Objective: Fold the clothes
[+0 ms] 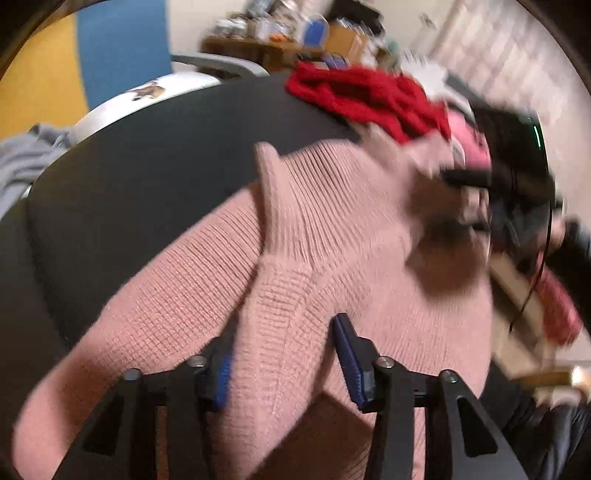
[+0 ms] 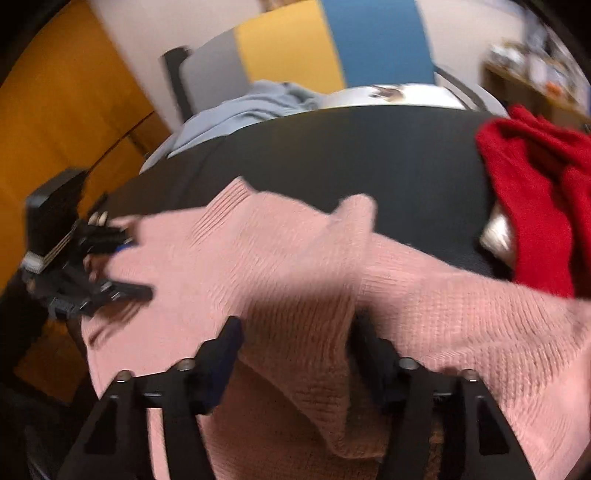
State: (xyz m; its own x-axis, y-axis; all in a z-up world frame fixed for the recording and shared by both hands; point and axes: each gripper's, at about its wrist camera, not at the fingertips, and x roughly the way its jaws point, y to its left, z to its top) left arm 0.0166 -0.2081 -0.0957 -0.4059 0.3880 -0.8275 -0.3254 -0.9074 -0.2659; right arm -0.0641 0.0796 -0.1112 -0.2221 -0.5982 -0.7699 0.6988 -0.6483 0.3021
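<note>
A pink knit sweater [image 1: 332,240] lies spread on a dark table [image 1: 147,166]; it also shows in the right wrist view [image 2: 277,258]. My left gripper [image 1: 284,350] is open, its blue-padded fingers on either side of a raised fold of the sweater. My right gripper [image 2: 295,347] is open too, with a fold of pink knit lying between its fingers. In the left wrist view the right gripper [image 1: 480,192] shows blurred at the sweater's far edge. In the right wrist view the left gripper [image 2: 110,266] shows at the sweater's left edge.
A red knit garment [image 1: 369,96] lies at the table's far side, also in the right wrist view [image 2: 535,192]. A grey-blue garment [image 2: 251,107] lies on a pale surface beyond the table. A cluttered shelf [image 1: 295,33] and yellow and blue wall panels stand behind.
</note>
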